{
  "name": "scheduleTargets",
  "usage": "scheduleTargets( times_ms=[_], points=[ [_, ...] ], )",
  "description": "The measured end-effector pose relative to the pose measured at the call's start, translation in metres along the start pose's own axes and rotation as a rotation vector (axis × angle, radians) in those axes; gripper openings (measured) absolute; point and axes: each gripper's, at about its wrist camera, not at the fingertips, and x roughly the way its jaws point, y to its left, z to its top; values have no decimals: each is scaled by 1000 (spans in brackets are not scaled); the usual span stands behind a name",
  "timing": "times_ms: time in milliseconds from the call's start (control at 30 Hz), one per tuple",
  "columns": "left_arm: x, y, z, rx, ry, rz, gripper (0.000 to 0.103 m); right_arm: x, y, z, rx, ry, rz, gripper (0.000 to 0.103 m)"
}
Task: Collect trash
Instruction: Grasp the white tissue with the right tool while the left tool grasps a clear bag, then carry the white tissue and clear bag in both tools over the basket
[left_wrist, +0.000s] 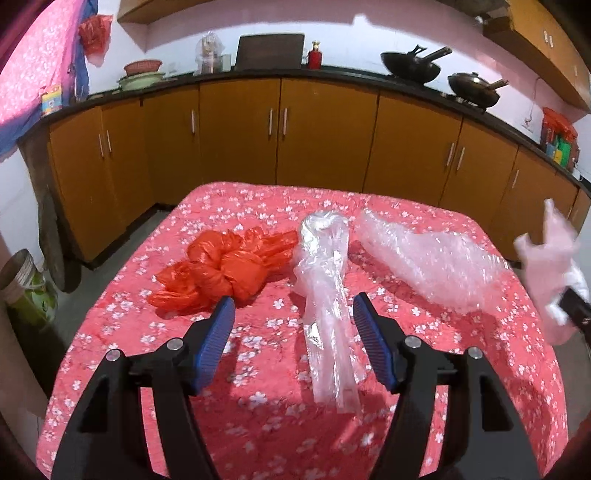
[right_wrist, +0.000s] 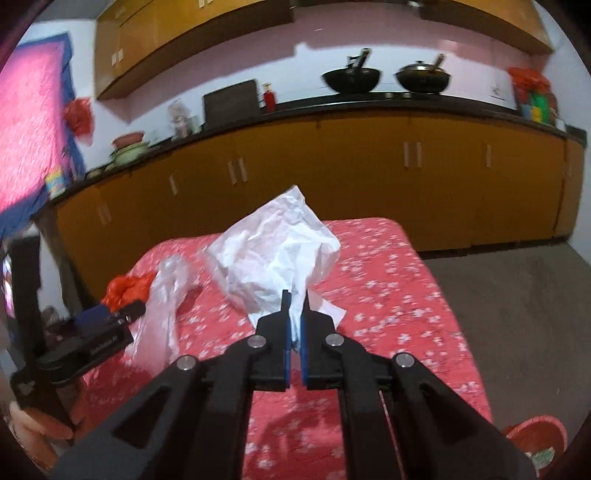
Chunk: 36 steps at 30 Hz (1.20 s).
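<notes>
Table (left_wrist: 258, 424) w/ red floral cloth carries the trash: red bag (left_wrist: 225, 273) toward the left edge, clear bag (left_wrist: 327, 295) mid-table running front to back, bubble wrap (left_wrist: 428, 262) toward the right edge. All three lie apart, though the red bag's tail nearly reaches the clear bag.

Left gripper (left_wrist: 293, 314) hangs above the table's near part, fingers (left_wrist: 218, 332) wide, straddling the clear bag w/o touching it; nothing gripped. Its left fingertip sits just in front of the red bag.

Right gripper (right_wrist: 294, 306) has its fingers nearly closed, pinching white paper (right_wrist: 277, 251), held up off the table near the right edge. In the left view that paper is blurred & cut by the frame edge.

Behind: orange cabinets (left_wrist: 328, 129) under a dark counter w/ two woks (left_wrist: 410, 66), red bottle (left_wrist: 314, 55), bowls (left_wrist: 140, 75). Red tub (right_wrist: 535, 439) on the floor off the near right corner, only partly seen.

Writing on the left gripper's body in the right view is too small to read. Person's hand (right_wrist: 40, 424) on its handle is partly cut off.
</notes>
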Motion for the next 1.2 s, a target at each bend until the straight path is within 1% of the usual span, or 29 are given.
scheduleTargets(
  times_ms=[100, 200, 267, 367, 400, 433, 467, 500, 533, 633, 733, 900, 1200],
  points=[
    [10, -2, 1, 0, 22, 16, 66, -2, -7, 2, -7, -28, -51, 5],
    [19, -6, 1, 14, 51, 28, 66, 6, -13, 2, -13, -34, -107, 5],
    [23, -8, 3, 11, 64, 33, 66, 12, -15, 1, -12, -32, -128, 5],
    [28, -10, 3, 14, 77, 33, 60, 16, -15, -2, -10, -28, -137, 5],
    [29, -10, 3, 16, 87, 29, 52, 17, -16, -2, -10, -26, -137, 5],
    [31, -11, 3, 18, 100, 19, 36, 18, -16, -3, -9, -25, -137, 5],
    [33, -11, 2, 18, 109, 9, 26, 19, -16, -4, -11, -23, -137, 5],
    [34, -10, 2, 17, 116, 0, 10, 20, -15, -5, -14, -20, -137, 5],
    [34, -9, 2, 13, 119, -11, 6, 19, -13, -5, -17, -19, -138, 5],
    [28, -8, 1, 27, 88, -30, 3, 20, -11, -8, -30, -12, -140, 5],
    [17, -10, -1, 58, 56, -41, 3, 17, -13, -8, -25, -11, -142, 5],
    [-5, -13, -1, 74, 18, -58, 3, 6, -10, -4, -23, -27, -139, 5],
    [-51, -28, 2, 111, -56, -63, 3, -33, -5, 5, -28, -79, -126, 5]
  ],
)
